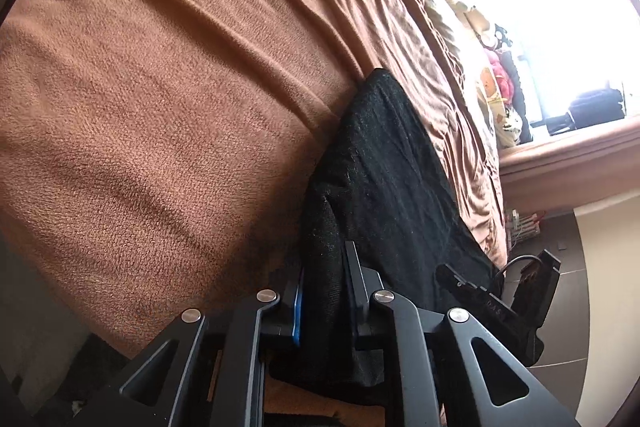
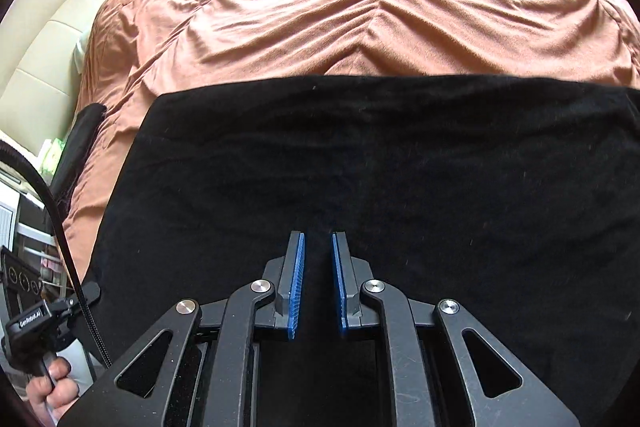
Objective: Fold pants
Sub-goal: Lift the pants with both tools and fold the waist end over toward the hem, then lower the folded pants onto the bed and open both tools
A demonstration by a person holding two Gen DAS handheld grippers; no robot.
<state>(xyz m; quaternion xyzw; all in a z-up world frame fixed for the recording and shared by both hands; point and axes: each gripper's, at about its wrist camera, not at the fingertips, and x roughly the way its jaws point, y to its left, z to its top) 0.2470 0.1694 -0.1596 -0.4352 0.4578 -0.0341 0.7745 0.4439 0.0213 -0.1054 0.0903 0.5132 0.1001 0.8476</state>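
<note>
Black pants (image 2: 360, 155) lie flat across a brown bed cover (image 2: 320, 7), near its front edge. In the left wrist view the pants (image 1: 384, 167) run away from me along the cover (image 1: 160, 87). A thick fold of them bulges up between the fingers of my left gripper (image 1: 324, 263), which is shut on it. My right gripper (image 2: 317, 235) points down onto the middle of the pants. Its blue pads (image 2: 298, 283) stand a narrow gap apart, with black cloth filling the gap. A person's hand (image 2: 56, 387) holds the other gripper's handle at the pants' left end.
A cream padded headboard (image 2: 48, 39) lies beyond the bed on the left. A black cable (image 2: 60, 227) hangs there. A bright window sill (image 1: 560, 147) with soft toys and dark tiled floor (image 1: 560, 367) lie off the bed's right side.
</note>
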